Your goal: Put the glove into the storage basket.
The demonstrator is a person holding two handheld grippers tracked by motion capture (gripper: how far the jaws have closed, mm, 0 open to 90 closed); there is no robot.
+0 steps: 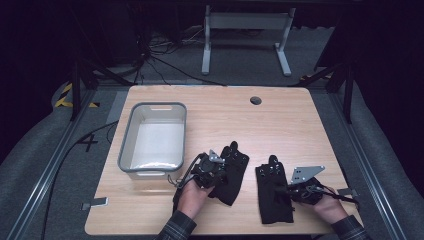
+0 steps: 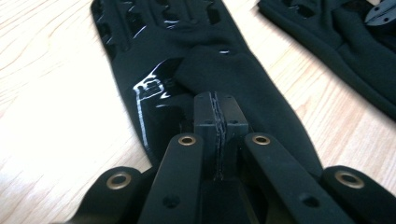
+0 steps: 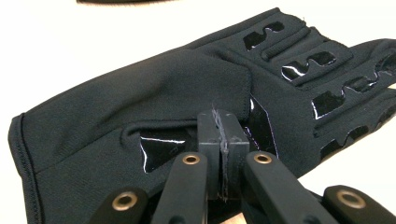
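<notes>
Two black gloves with glossy grip patches lie on the wooden table (image 1: 280,125). The left glove (image 1: 234,172) lies slanted, fingers pointing away. My left gripper (image 1: 216,167) is over its palm, and its jaws (image 2: 217,112) are pressed together on a raised fold of the left glove (image 2: 224,70). The right glove (image 1: 270,197) lies nearer the front edge. My right gripper (image 1: 295,189) comes at it from the right. Its jaws (image 3: 222,126) are also closed tight, on puckered fabric near the thumb of the right glove (image 3: 154,93).
A grey plastic bin (image 1: 126,145) stands at the left of the table, close beside my left hand. A cable hole (image 1: 256,100) sits near the far edge. A white table frame (image 1: 245,30) and cables lie on the floor beyond.
</notes>
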